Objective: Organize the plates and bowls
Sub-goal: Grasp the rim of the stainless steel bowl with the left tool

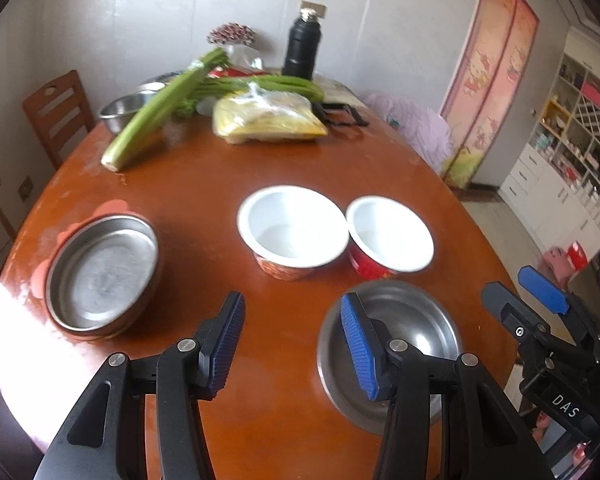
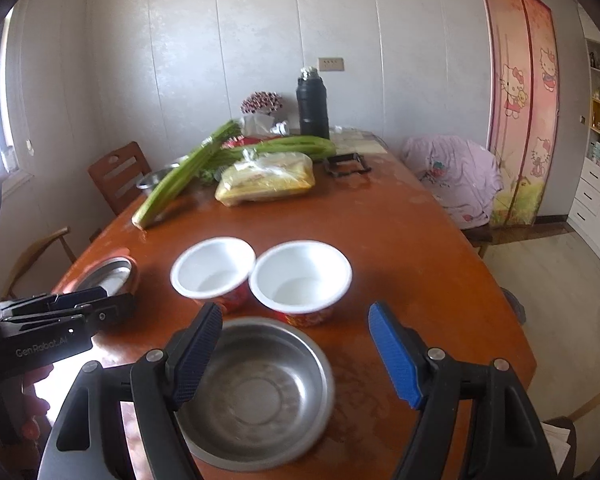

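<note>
Left gripper point(image 1: 292, 344) spread wide, holding nothing, low centre of frame above bare brown table point(image 1: 204, 184); right gripper point(image 2: 296, 354) likewise agape, straddling empty steel bowl point(image 2: 256, 392). Just beyond, two empty white-lined bowls, left one point(image 2: 212, 266) touching right one point(image 2: 300, 274). Mid left, shallow steel plate point(image 1: 102, 274). Far end, blurred: celery point(image 1: 160, 104), bagged food point(image 1: 268, 118), black flask point(image 1: 302, 46)

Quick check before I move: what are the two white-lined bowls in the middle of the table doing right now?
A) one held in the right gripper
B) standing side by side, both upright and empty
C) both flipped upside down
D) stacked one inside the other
B: the two white-lined bowls and stand upright side by side, rims close together, their white insides empty, and neither gripper holds one.
</note>
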`<act>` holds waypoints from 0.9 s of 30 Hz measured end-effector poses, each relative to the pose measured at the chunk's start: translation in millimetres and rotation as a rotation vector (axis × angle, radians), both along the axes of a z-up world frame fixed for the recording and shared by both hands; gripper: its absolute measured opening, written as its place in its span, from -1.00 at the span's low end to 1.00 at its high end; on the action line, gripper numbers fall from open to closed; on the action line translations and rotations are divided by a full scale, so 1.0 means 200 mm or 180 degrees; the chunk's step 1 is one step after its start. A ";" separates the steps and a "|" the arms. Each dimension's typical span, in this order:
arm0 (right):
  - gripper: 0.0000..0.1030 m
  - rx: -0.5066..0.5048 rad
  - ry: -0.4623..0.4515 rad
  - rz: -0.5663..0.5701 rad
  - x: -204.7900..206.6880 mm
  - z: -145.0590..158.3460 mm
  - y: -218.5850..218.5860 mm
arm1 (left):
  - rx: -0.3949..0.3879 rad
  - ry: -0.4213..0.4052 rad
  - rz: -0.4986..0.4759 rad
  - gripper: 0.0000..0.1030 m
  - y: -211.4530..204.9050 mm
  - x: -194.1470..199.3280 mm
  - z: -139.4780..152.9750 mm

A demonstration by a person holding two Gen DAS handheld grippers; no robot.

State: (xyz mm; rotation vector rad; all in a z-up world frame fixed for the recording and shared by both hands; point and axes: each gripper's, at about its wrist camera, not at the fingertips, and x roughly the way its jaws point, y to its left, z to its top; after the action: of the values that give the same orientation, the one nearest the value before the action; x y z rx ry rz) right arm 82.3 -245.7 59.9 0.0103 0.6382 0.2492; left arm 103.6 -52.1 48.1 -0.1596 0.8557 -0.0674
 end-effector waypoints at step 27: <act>-0.04 -0.0034 0.0589 0.0225 0.08 -0.42 0.00 | 0.0055 0.0595 -0.0307 -0.08 -0.22 0.20 -0.39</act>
State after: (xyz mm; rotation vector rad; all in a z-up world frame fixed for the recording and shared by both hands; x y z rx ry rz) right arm 98.7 -246.1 -23.7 0.0006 0.8248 0.3155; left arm 144.6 -96.0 -29.8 -0.1092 1.0500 -0.1370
